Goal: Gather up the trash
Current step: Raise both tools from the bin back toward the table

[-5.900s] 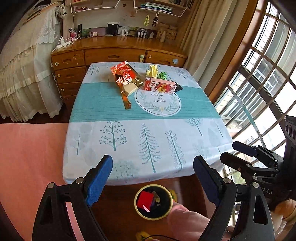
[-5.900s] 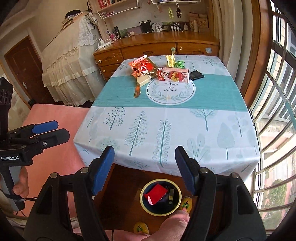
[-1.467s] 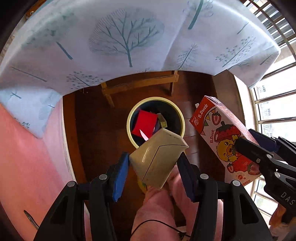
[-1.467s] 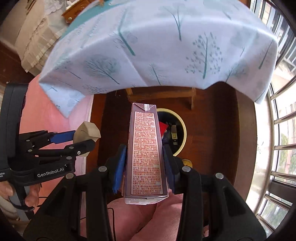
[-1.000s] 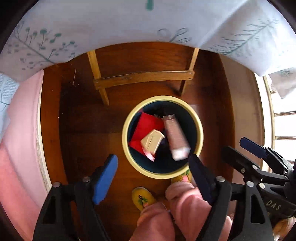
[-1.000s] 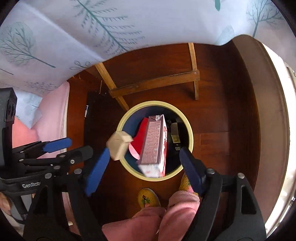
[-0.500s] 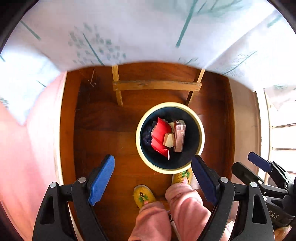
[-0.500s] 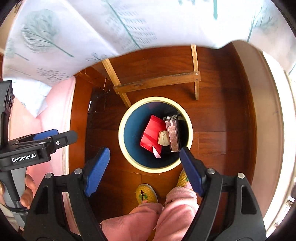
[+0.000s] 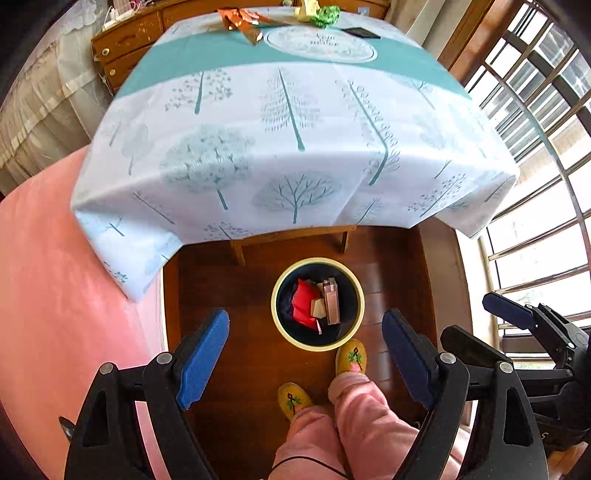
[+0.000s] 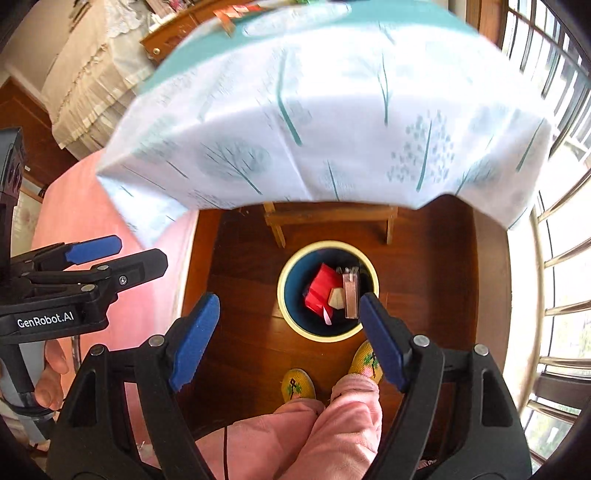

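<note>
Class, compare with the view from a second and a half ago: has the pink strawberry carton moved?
Yes. The pink carton has left the right gripper, now open and empty, and lies inside the yellow-rimmed bin on the floor, beside the beige box.

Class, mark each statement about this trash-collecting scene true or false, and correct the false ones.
1. Both grippers are empty. True: the left gripper and right gripper stand open with nothing between the pads.
2. The bin sits on the table. False: the bin stands on the wooden floor, in front of the table.
3. A pink carton lies in the bin. True: pink carton.
4. No wrappers remain on the tablecloth. False: wrappers lie at its far end.
</note>
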Demonstrator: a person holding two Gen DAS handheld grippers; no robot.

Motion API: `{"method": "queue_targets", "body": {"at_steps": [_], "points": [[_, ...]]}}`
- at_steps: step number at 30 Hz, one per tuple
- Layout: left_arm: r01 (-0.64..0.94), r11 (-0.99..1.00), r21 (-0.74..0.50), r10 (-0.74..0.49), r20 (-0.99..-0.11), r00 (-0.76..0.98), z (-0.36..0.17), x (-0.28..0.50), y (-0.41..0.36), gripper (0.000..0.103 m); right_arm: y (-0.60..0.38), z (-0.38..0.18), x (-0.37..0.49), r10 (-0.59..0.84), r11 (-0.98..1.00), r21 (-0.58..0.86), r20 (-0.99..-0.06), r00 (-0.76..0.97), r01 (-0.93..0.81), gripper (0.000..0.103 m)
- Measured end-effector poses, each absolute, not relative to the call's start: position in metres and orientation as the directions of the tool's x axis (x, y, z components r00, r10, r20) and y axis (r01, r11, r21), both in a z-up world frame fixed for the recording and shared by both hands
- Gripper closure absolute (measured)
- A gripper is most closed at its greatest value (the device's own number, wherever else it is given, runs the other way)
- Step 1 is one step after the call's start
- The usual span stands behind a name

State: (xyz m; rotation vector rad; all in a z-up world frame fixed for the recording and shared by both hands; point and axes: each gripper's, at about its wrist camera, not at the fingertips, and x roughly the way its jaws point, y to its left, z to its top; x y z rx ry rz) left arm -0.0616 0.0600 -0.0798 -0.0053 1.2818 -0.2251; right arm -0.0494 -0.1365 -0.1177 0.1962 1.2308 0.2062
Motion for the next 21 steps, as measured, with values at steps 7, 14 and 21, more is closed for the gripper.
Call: {"method": "queue_targets", "body": {"at_steps": [7, 14, 21], "points": [[0.202, 0.971, -0.127, -0.193, -0.917, 0.348, -0.005, -0.077, 0.077, 0.017, -0.128, -0.03, -0.058, 0.256, 0.966, 0.253, -0.879, 0.402, -0.062, 0.027], [0.222, 0.966, -0.131, -0.213, -0.89, 0.402, 0.043, -0.089, 0.093, 0.017, -0.119, 0.035, -0.059, 0.239, 0.97, 0.227, -0.845, 0.478, -0.085, 0.027], [0.253, 0.959, -0.129, -0.236, -0.859, 0.455, 0.076, -0.09, 0.096, 0.017, -0.11, 0.082, -0.057, 0.225, 0.974, 0.196, -0.796, 0.562, -0.113, 0.027]]}}
